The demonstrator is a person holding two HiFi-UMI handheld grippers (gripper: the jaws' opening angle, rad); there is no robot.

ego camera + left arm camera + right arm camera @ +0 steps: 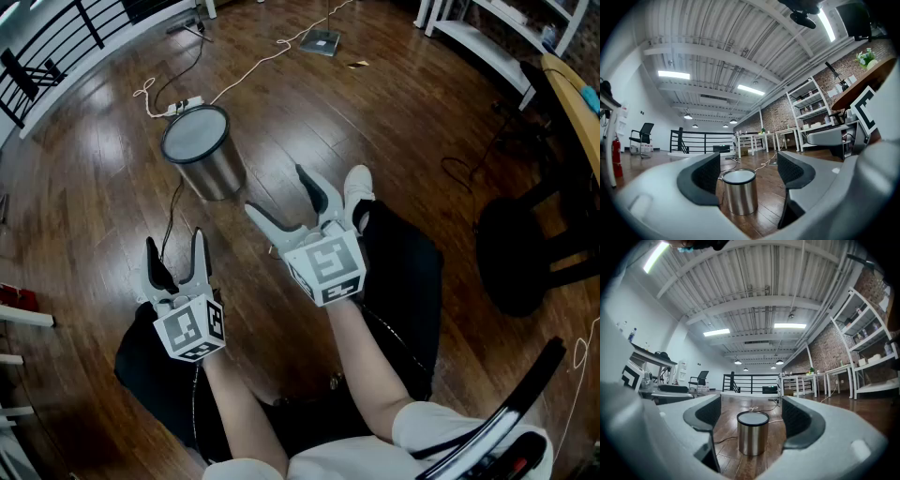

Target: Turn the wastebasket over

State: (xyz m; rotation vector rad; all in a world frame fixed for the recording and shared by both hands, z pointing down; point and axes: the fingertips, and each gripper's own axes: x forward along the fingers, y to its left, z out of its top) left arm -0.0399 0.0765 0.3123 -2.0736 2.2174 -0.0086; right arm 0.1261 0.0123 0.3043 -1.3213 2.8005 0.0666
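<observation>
Wood floor [375,122]: wastebasket [208,159] stands on end, long axis vertical.

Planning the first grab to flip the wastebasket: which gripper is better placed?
Probably the right gripper: in its view the wastebasket sits centred between its open jaws, and in the head view its tips look nearer. The left gripper is open too, but sits further back.
</observation>
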